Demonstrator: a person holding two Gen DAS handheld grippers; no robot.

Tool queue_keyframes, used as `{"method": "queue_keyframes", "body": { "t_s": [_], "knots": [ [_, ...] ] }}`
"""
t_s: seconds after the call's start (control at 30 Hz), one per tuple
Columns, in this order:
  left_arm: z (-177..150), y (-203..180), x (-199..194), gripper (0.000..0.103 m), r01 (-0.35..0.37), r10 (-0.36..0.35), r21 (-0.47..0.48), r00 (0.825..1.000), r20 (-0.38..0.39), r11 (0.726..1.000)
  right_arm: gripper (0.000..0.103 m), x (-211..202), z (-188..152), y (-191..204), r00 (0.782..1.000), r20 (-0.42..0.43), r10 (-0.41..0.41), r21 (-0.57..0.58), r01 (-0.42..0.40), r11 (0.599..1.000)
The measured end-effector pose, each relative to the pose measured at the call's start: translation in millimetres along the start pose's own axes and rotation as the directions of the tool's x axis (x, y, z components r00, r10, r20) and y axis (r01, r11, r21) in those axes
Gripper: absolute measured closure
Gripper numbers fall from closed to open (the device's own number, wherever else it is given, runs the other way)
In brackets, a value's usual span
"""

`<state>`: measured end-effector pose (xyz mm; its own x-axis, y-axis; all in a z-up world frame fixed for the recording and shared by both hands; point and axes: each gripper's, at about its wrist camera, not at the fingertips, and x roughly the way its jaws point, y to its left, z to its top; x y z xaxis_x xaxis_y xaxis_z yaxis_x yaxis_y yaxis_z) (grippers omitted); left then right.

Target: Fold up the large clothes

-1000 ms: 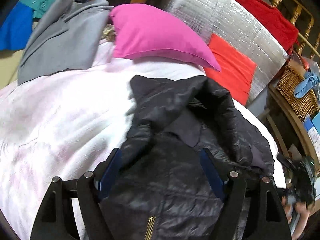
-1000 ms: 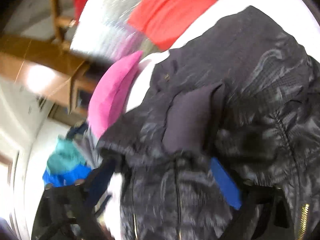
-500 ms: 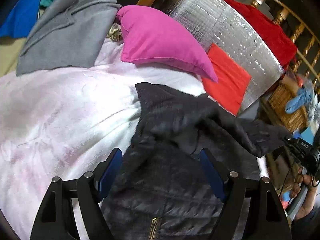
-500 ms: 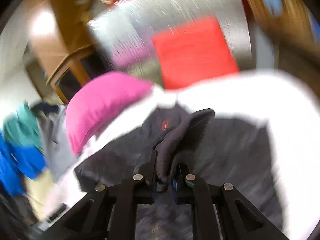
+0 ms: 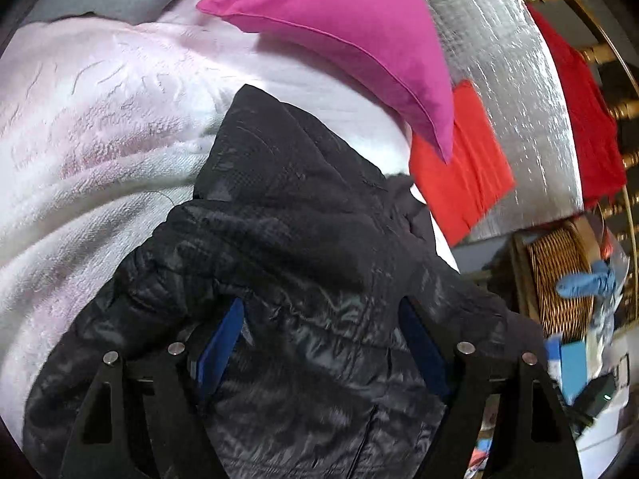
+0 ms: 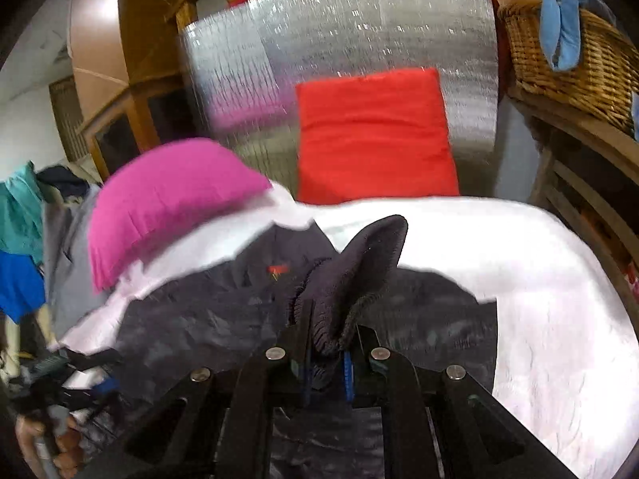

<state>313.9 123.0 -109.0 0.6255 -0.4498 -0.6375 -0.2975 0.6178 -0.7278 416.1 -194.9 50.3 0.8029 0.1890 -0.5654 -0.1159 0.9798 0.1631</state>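
The jacket (image 5: 279, 239) lay on the bed (image 5: 100, 127) below the pink pillow (image 5: 351, 32), its length running toward that pillow, with the right tongs (image 6: 325, 353) clenched on what looked like its ribbed cuff (image 6: 359, 263) and the left tongs (image 5: 319, 343) spread wide over its body.

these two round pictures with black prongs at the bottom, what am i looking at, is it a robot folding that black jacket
No robot: a person holds a two-finger gripper in each hand, with a fisheye camera on each looking along the fingers, hence the round warped view. The left-hand view shows the left gripper spread open, with the black jacket lying between its fingers. The right-hand view shows the right gripper pinched shut on the jacket's ribbed cuff. The jacket lies on a pale blanket, with a pink pillow and a red cushion behind.
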Motion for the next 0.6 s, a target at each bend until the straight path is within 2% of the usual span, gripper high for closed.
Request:
{"method": "queue_keyframes", "body": {
  "t_s": [0.07, 0.1, 0.13, 0.2, 0.27, 0.3, 0.33, 0.4, 0.47, 0.6],
  "knots": [
    [-0.2, -0.3, 2.5, 0.049, 0.010, -0.010, -0.001, 1.000, 0.002, 1.000, 0.091, -15.5, 17.1, 9.5, 0.999, 0.046, 0.028, -0.016, -0.027, 1.000],
    [0.4, -1.0, 3.1, 0.081, -0.012, 0.012, 0.005, 1.000, 0.002, 1.000, 0.091, -25.4, 25.0, 14.7, 0.996, 0.076, 0.038, -0.031, -0.036, 0.999],
    [2.0, 0.3, 2.6, 0.090, -0.023, 0.023, 0.001, 1.000, 0.002, 1.000, 0.091, -33.0, 31.0, 20.1, 0.994, 0.100, 0.044, -0.044, -0.040, 0.998],
    [3.2, 5.4, -3.3, 0.090, 0.003, -0.002, -0.017, 1.000, 0.017, 1.000, 0.091, -45.6, 41.1, 29.0, 0.988, 0.143, 0.057, -0.064, -0.049, 0.997],
    [-0.6, 9.5, -14.7, 0.085, 0.023, -0.023, -0.017, 0.999, 0.034, 1.000, 0.091, -47.0, 44.1, 32.0, 0.986, 0.155, 0.054, -0.065, -0.045, 0.997],
    [-5.5, 12.0, -19.3, 0.070, 0.022, -0.021, -0.032, 0.999, 0.027, 0.999, 0.091, -43.7, 41.1, 30.0, 0.988, 0.148, 0.045, -0.056, -0.037, 0.998],
    [-11.6, 15.0, -24.2, 0.045, 0.041, -0.039, -0.055, 0.999, 0.025, 0.998, 0.091, -38.9, 38.4, 25.9, 0.990, 0.137, 0.039, -0.044, -0.033, 0.998],
    [-24.3, 18.4, -38.0, 0.016, 0.087, -0.082, -0.088, 0.995, 0.064, 0.992, 0.091, -23.5, 32.4, 18.4, 0.995, 0.098, 0.029, -0.018, -0.028, 0.999],
    [-34.2, 17.3, -50.1, 0.012, 0.115, -0.105, -0.104, 0.989, 0.101, 0.988, 0.091, -15.1, 29.1, 15.5, 0.997, 0.070, 0.028, -0.015, -0.027, 1.000],
    [-46.5, 11.3, -38.3, 0.010, 0.180, -0.174, -0.166, 0.984, 0.049, 0.970, 0.091, -33.4, 52.6, 31.4, 0.993, 0.107, 0.056, -0.039, -0.052, 0.998]
  ]
}}
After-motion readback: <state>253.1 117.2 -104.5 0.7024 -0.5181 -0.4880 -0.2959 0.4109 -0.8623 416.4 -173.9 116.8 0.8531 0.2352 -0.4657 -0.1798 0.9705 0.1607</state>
